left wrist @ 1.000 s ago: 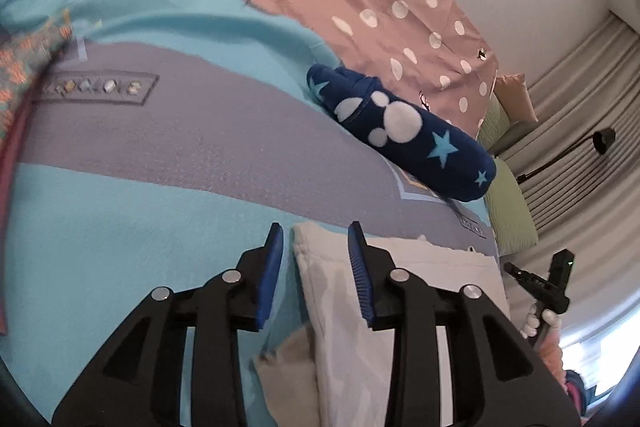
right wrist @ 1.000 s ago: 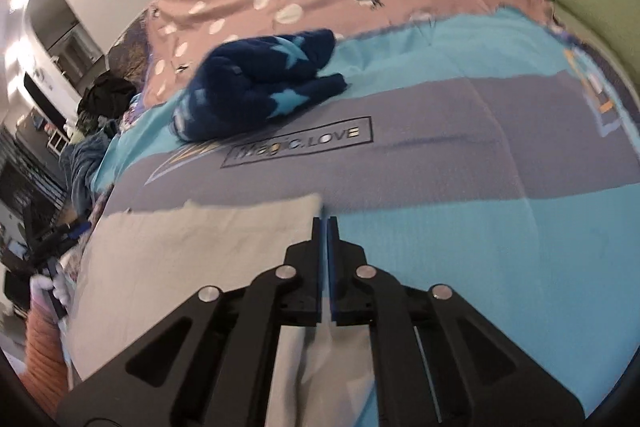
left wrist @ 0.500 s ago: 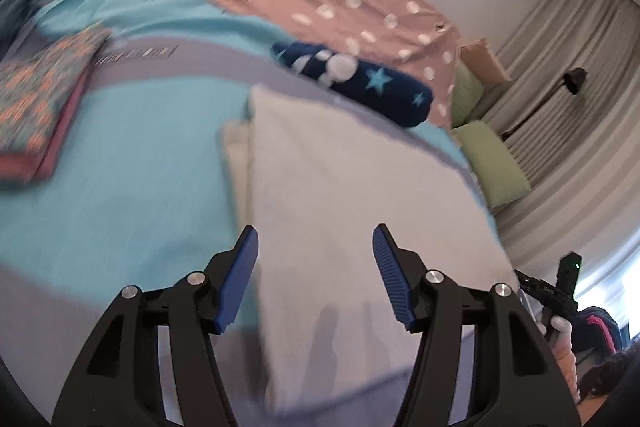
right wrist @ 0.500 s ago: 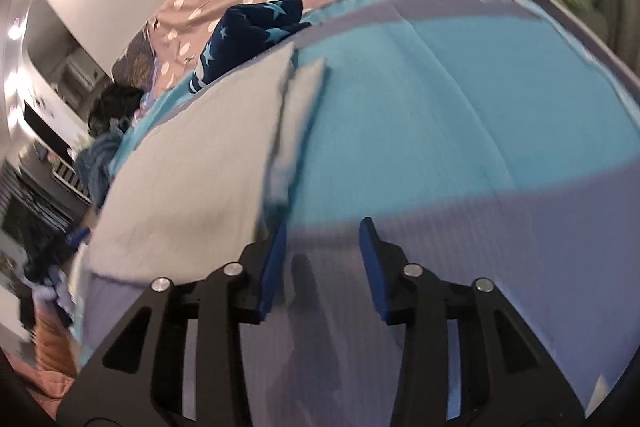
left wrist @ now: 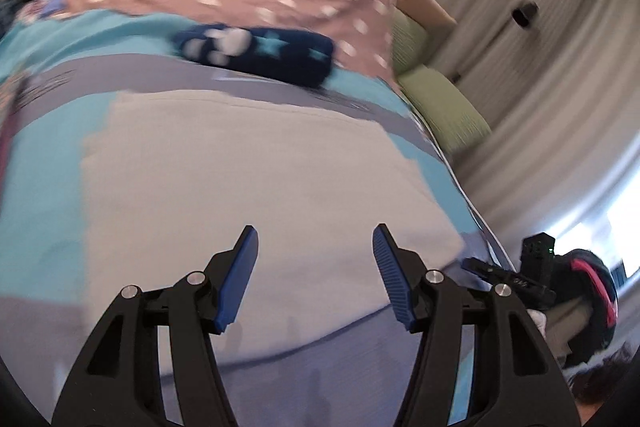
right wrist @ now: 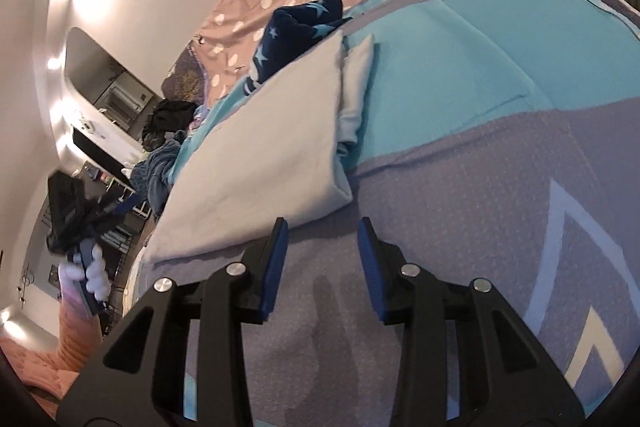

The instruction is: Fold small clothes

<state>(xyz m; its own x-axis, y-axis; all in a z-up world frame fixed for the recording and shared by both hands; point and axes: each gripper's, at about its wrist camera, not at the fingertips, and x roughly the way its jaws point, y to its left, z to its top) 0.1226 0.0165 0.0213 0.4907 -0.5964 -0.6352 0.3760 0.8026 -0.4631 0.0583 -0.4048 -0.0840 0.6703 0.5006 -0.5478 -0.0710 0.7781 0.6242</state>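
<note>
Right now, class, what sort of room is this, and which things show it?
Most likely a bedroom: a bed with a turquoise and grey bedspread, green pillows at its head, and floor-length curtains beside it.

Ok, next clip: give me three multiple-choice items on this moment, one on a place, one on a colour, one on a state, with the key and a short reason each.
1. Where does the dark blue star-print bundle lie?
A. beyond the far edge of the pale folded garment
B. on top of the garment
C. between the jaws of the left gripper

2. What colour are the pillows at the bed's edge?
A. red
B. green
C. black

3. What is the state of the right gripper?
A. shut on the garment
B. shut and empty
C. open, nothing between the jaws

Key: 1 A, the bundle sits past the garment's far edge; 2 B, both pillows look green; 3 C, only grey bedcover shows in the gap.
</note>
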